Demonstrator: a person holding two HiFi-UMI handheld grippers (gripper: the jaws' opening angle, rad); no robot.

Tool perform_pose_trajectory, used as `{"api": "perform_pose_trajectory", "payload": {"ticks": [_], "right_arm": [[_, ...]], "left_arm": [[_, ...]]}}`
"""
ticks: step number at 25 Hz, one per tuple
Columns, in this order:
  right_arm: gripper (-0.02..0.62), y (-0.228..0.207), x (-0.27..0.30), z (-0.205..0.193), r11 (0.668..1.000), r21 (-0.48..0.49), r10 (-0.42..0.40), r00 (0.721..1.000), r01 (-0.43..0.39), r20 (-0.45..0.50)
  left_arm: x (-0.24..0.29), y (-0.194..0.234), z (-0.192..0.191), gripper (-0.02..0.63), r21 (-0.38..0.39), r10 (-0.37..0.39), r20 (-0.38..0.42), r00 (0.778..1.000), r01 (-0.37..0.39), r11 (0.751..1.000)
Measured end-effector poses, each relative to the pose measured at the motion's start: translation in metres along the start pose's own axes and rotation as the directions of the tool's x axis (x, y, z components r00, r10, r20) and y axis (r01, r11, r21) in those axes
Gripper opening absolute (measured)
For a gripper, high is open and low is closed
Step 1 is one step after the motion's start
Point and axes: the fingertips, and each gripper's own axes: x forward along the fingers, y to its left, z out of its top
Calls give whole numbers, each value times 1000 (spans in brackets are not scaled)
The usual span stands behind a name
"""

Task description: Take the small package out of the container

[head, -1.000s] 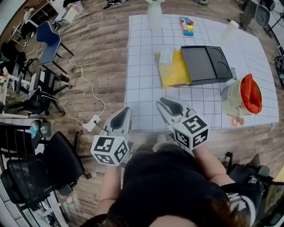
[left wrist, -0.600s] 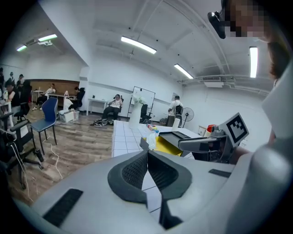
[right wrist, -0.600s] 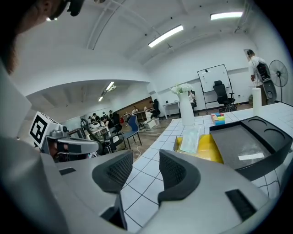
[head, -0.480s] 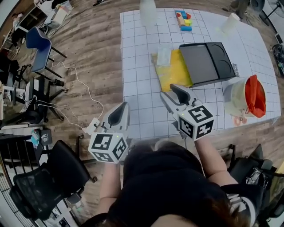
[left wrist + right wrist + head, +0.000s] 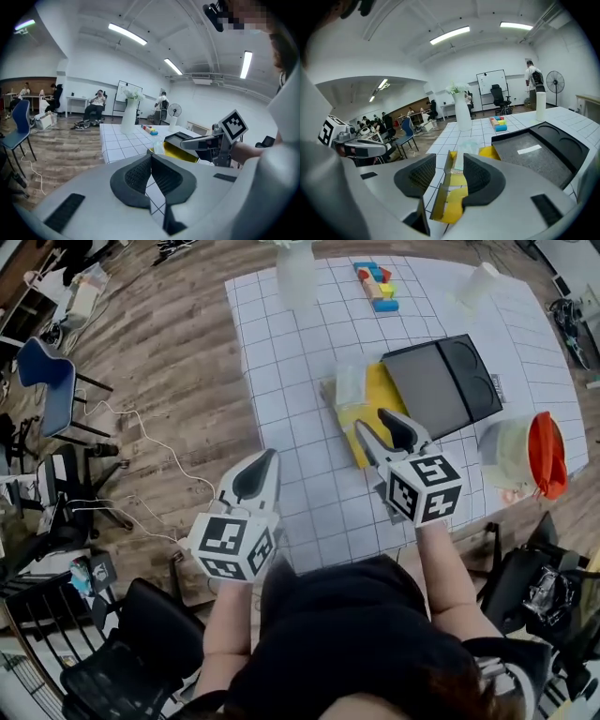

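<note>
Colours from where you're standing: the white table sheet with a thin grey grid [image 5: 291,371] lies on a brown wood-plank floor [image 5: 178,334]. The shallow yellow plastic container [image 5: 386,390] is bright. The clear whitish small package [image 5: 351,382] looks pale, and the flat dark grey tray [image 5: 441,381] is matte. Your pale grey left gripper [image 5: 263,465] and pale grey right gripper [image 5: 377,425] have black pads and black-and-white marker cubes. The toy blocks [image 5: 375,282] are red, blue, yellow and green.

2 grippers [image 5: 265,463] [image 5: 379,427], 1 container [image 5: 382,395] (yellow), 1 package [image 5: 351,382], 1 tray [image 5: 441,381], 1 vase [image 5: 296,279]
</note>
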Motion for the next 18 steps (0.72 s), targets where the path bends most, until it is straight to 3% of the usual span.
{"api": "perform_pose_trajectory", "payload": {"ticks": [9, 18], "right_arm": [[200, -30, 50, -1, 992, 10, -121, 988, 122, -93], [210, -55, 84, -11, 980, 5, -193, 962, 198, -195]], "left_arm": [[52, 34, 2, 27, -17, -111, -51, 992, 111, 994], [92, 59, -2, 27, -40, -167, -79, 983, 164, 986]]}}
